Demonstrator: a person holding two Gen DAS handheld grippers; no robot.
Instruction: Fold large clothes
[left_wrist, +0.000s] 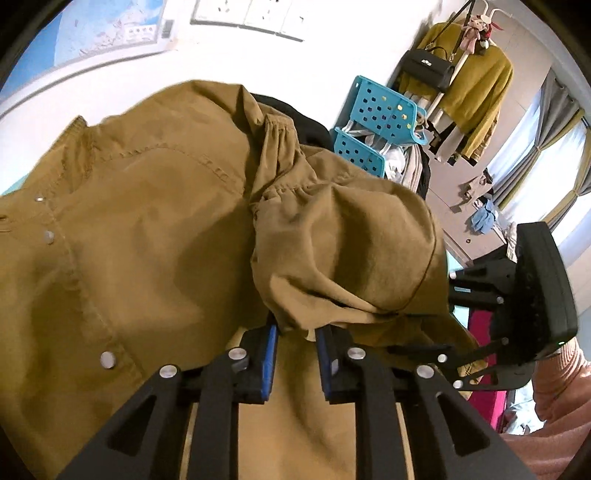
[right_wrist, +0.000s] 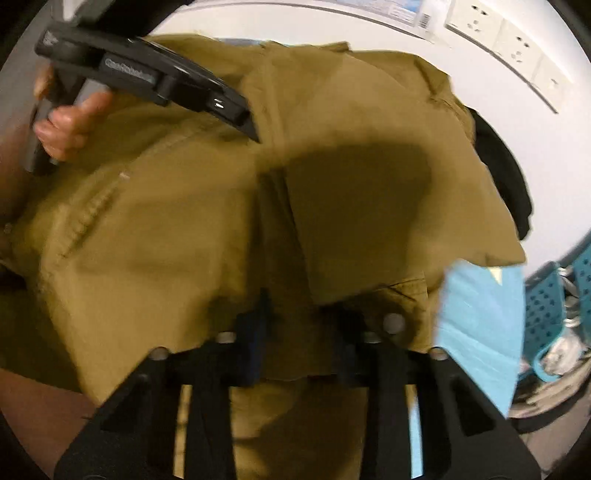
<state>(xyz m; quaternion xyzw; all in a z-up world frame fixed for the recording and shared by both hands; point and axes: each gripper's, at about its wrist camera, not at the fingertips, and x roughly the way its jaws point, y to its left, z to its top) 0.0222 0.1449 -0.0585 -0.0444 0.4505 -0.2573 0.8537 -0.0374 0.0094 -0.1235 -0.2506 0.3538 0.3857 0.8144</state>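
Observation:
A mustard-brown jacket (left_wrist: 147, 229) with metal snap buttons lies spread out and fills both views (right_wrist: 166, 240). In the left wrist view my left gripper (left_wrist: 297, 354) is shut on a bunched fold of the jacket, whose tip hangs pinched between the blue pads (left_wrist: 271, 354). The right tool's black body (left_wrist: 543, 288) sits at the right, its fingers reaching in at the jacket's edge. The right wrist view is blurred. There my right gripper (right_wrist: 299, 332) has a thick jacket fold filling the narrow gap between its pads. A hand (right_wrist: 66, 122) holds the left tool (right_wrist: 147, 74) at top left.
Blue perforated baskets (left_wrist: 380, 110) stand behind the jacket. A rack holds a yellow sweater (left_wrist: 476, 85) and a black bag (left_wrist: 428, 66). A black garment (right_wrist: 506, 170) lies at the jacket's right edge, with a light blue sheet (right_wrist: 480, 325) below it. A pink sleeve (left_wrist: 561, 376) is at the right.

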